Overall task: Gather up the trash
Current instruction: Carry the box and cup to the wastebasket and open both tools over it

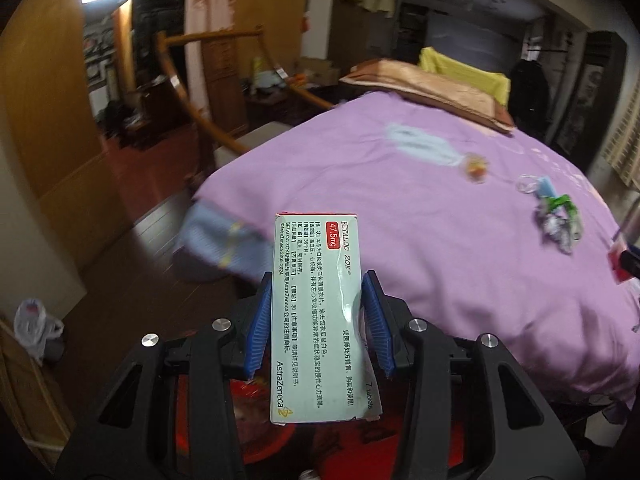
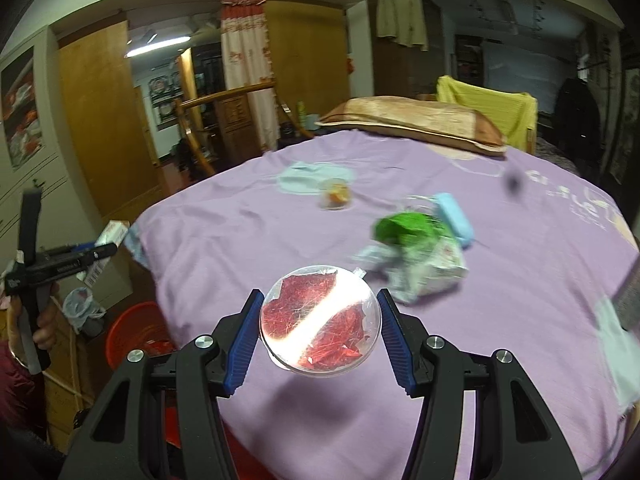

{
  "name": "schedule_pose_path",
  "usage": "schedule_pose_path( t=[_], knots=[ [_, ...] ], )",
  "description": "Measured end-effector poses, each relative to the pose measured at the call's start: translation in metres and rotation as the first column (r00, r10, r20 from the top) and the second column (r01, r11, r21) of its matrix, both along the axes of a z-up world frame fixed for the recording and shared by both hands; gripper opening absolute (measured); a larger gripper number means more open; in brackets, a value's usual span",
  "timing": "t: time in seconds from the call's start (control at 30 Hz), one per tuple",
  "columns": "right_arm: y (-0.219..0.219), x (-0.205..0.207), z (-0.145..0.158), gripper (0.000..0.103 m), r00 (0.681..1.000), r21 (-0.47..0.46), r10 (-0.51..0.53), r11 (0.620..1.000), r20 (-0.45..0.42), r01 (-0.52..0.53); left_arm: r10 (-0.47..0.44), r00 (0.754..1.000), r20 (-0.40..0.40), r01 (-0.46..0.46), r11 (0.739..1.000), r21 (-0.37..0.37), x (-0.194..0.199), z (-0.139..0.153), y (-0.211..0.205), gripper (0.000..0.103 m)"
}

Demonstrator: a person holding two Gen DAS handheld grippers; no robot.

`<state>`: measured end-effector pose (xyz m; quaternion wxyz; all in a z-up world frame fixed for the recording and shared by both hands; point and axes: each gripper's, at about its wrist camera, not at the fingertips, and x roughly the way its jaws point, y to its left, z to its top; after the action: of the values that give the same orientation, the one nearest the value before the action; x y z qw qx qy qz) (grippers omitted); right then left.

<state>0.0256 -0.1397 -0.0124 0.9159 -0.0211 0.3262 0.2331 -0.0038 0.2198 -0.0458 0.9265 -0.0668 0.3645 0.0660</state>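
My left gripper (image 1: 316, 292) is shut on a pale green medicine box (image 1: 316, 312), held above a red basket (image 1: 260, 436) beside the bed. In the right wrist view the left gripper (image 2: 100, 248) shows at the far left with the box (image 2: 112, 236) over the red basket (image 2: 132, 332). My right gripper (image 2: 318, 312) is shut on a clear round plastic container with red scraps inside (image 2: 320, 320), held over the purple bedspread (image 2: 240, 240). More trash lies on the bed: a green and white wrapper pile (image 2: 416, 252), a small clear cup with orange bits (image 2: 336, 196).
A blue case (image 2: 454, 216) lies by the wrapper pile. A pillow (image 2: 412, 124) and a yellow cloth (image 2: 488, 108) sit at the bed's head. A white plastic bag (image 1: 34, 324) is on the dark floor by wooden cabinets (image 1: 44, 120). A wooden chair frame (image 1: 192, 92) stands left.
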Motion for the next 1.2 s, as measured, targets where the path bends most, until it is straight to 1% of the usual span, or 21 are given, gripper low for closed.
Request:
schedule_pose_path(
  t=[0.13, 0.2, 0.23, 0.27, 0.33, 0.43, 0.5, 0.57, 0.7, 0.8, 0.87, 0.9, 1.0, 1.03, 1.07, 1.1, 1.2],
  knots=[
    [0.031, 0.004, 0.001, 0.057, 0.998, -0.002, 0.058, 0.998, -0.022, -0.058, 0.069, 0.996, -0.057, -0.07, 0.997, -0.012, -0.013, -0.028, 0.036, 0.046],
    [0.049, 0.006, 0.001, 0.057, 0.996, -0.004, 0.087, 0.996, -0.034, -0.087, 0.107, 0.99, -0.093, -0.108, 0.994, -0.011, -0.017, -0.043, 0.052, 0.066],
    [0.06, 0.006, 0.001, 0.057, 0.994, -0.008, 0.105, 0.994, -0.04, -0.106, 0.142, 0.985, -0.1, -0.143, 0.99, -0.006, -0.021, -0.05, 0.061, 0.08],
    [0.068, 0.006, 0.001, 0.057, 0.992, -0.012, 0.121, 0.993, -0.043, -0.122, 0.165, 0.981, -0.098, -0.166, 0.986, -0.004, -0.024, -0.054, 0.068, 0.085],
    [0.088, 0.006, 0.001, 0.057, 0.986, -0.018, 0.157, 0.987, -0.051, -0.158, 0.188, 0.978, -0.095, -0.188, 0.982, 0.004, -0.031, -0.057, 0.077, 0.086],
    [0.12, 0.005, 0.0, 0.057, 0.973, -0.028, 0.219, 0.975, -0.068, -0.222, 0.243, 0.967, -0.076, -0.242, 0.97, 0.018, -0.043, -0.06, 0.092, 0.092],
    [0.142, 0.002, -0.003, 0.057, 0.961, -0.032, 0.265, 0.963, -0.085, -0.268, 0.272, 0.96, -0.069, -0.271, 0.962, 0.014, -0.052, -0.063, 0.104, 0.093],
    [0.168, -0.001, -0.006, 0.057, 0.941, -0.035, 0.321, 0.945, -0.105, -0.326, 0.301, 0.951, -0.067, -0.302, 0.953, -0.004, -0.062, -0.066, 0.117, 0.093],
    [0.218, -0.009, -0.014, 0.057, 0.895, -0.039, 0.418, 0.903, -0.152, -0.428, 0.345, 0.936, -0.066, -0.347, 0.938, -0.017, -0.075, -0.071, 0.134, 0.094],
    [0.257, -0.013, -0.021, 0.057, 0.855, -0.033, 0.484, 0.866, -0.187, -0.498, 0.376, 0.924, -0.065, -0.378, 0.926, -0.018, -0.084, -0.074, 0.146, 0.094],
    [0.284, -0.016, -0.023, 0.057, 0.824, -0.02, 0.528, 0.839, -0.207, -0.543, 0.386, 0.92, -0.065, -0.388, 0.921, -0.024, -0.091, -0.078, 0.154, 0.094],
    [0.293, -0.016, -0.025, 0.057, 0.813, -0.014, 0.542, 0.83, -0.213, -0.557, 0.389, 0.919, -0.065, -0.391, 0.92, -0.027, -0.094, -0.078, 0.158, 0.094],
    [0.33, -0.017, -0.025, 0.058, 0.762, 0.039, 0.605, 0.789, -0.23, -0.614, 0.401, 0.913, -0.07, -0.404, 0.914, -0.03, -0.1, -0.081, 0.167, 0.094],
    [0.344, -0.016, -0.026, 0.06, 0.737, 0.076, 0.632, 0.769, -0.238, -0.635, 0.409, 0.91, -0.071, -0.412, 0.911, -0.029, -0.101, -0.081, 0.17, 0.094],
    [0.354, -0.015, -0.026, 0.072, 0.721, 0.101, 0.648, 0.757, -0.246, -0.646, 0.414, 0.907, -0.072, -0.417, 0.908, -0.03, -0.099, -0.081, 0.174, 0.095],
    [0.363, -0.014, -0.025, 0.075, 0.722, 0.113, 0.648, 0.758, -0.244, -0.642, 0.422, 0.904, -0.073, -0.425, 0.905, -0.033, -0.1, -0.082, 0.178, 0.095],
    [0.367, -0.012, -0.023, 0.075, 0.735, 0.112, 0.638, 0.767, -0.229, -0.631, 0.441, 0.895, -0.066, -0.444, 0.895, -0.049, -0.107, -0.08, 0.185, 0.096]
  ],
)
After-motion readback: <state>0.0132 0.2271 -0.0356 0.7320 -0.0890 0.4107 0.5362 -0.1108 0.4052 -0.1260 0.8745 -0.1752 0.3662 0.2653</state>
